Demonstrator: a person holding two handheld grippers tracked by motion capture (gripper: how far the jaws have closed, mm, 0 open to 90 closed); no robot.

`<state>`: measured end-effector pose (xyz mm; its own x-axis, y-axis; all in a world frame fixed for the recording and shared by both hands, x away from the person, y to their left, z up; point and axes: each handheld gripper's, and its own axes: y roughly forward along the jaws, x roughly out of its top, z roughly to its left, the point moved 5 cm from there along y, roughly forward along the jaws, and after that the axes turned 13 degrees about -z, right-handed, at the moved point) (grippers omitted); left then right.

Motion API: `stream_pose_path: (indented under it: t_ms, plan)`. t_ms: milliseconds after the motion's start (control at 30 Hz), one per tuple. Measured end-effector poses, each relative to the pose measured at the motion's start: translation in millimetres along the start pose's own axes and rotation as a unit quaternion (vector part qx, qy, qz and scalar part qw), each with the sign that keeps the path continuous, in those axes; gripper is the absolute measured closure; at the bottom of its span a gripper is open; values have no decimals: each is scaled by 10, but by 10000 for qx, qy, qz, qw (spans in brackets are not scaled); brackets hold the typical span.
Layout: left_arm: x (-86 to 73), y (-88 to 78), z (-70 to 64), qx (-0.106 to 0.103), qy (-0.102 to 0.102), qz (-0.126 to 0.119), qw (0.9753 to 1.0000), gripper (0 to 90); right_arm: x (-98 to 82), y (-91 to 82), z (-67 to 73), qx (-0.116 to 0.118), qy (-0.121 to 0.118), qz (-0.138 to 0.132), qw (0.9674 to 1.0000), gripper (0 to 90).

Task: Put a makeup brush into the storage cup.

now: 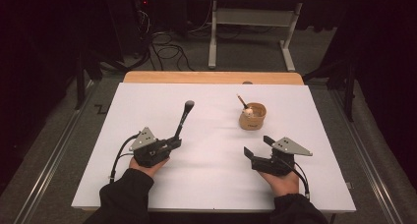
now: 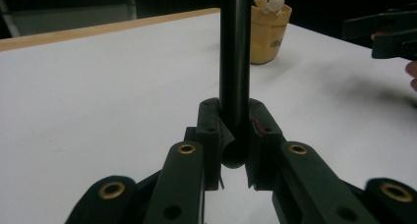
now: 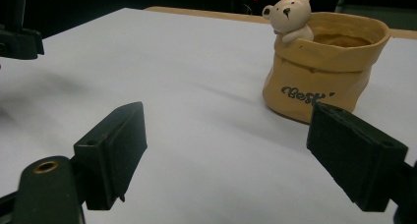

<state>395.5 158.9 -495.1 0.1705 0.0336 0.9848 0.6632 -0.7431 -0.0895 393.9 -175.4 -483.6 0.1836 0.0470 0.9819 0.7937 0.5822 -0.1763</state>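
Because I want the long black stick with the round grey tip (image 1: 183,120) to go somewhere, my left gripper (image 1: 173,143) is clamped tight on its bottom end, so it points up toward twelve o'clock. At about two o'clock from it sits the little tan pot shaped like a bag with a bear on its rim (image 1: 253,116), maybe its home. My right gripper (image 1: 256,147) has its jaws wide apart with nothing between them, ready to help, on the white table (image 1: 206,175).
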Motion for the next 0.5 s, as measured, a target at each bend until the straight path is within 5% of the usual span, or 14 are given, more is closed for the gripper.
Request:
stream_pose_path:
  t_ms: [500]
  plan:
    - [40,34,-89,-169,-178,-213,9995,791,-10,24,40,96,32,-50,9999,161]
